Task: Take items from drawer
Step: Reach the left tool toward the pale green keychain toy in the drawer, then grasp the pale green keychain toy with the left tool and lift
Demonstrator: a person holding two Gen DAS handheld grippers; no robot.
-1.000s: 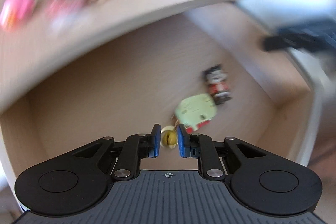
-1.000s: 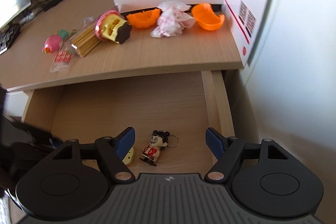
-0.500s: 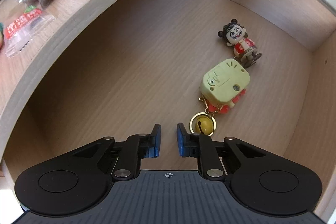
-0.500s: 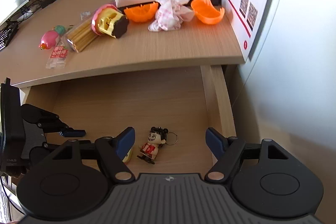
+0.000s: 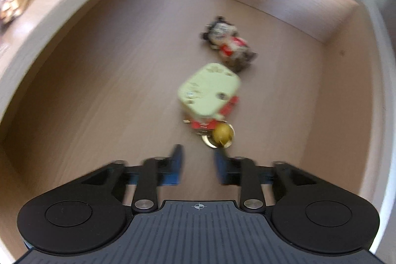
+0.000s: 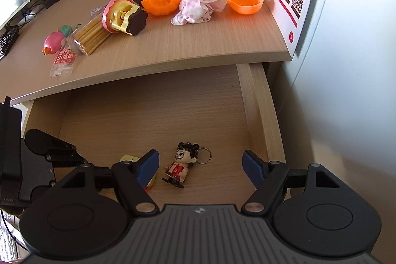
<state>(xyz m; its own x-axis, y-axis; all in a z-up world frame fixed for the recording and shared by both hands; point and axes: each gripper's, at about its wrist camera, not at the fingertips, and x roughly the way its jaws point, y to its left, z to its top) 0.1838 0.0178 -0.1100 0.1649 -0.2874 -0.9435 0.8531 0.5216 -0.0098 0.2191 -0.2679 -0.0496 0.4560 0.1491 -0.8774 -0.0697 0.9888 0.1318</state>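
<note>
A: Start at the left gripper. What are its fingers doing?

B: Its jaws are opening, with nothing between them. The bell lies on the drawer floor just ahead of the right-hand finger, off the centre line, not between the two.

A: And the bell hangs from what?

B: From the yellow box, by a short red link. The box lies flat, with the figure just beyond it.

A: The right gripper?

B: Spread wide, holding nothing. It hangs above the figure, which lies on its back with its key ring toward the drawer's far side. I'd say it waits there for its own pick.

A: So nothing is out yet?

B: Both toys lie in the drawer. The desk above carries other things, likely the drop spot.
</note>
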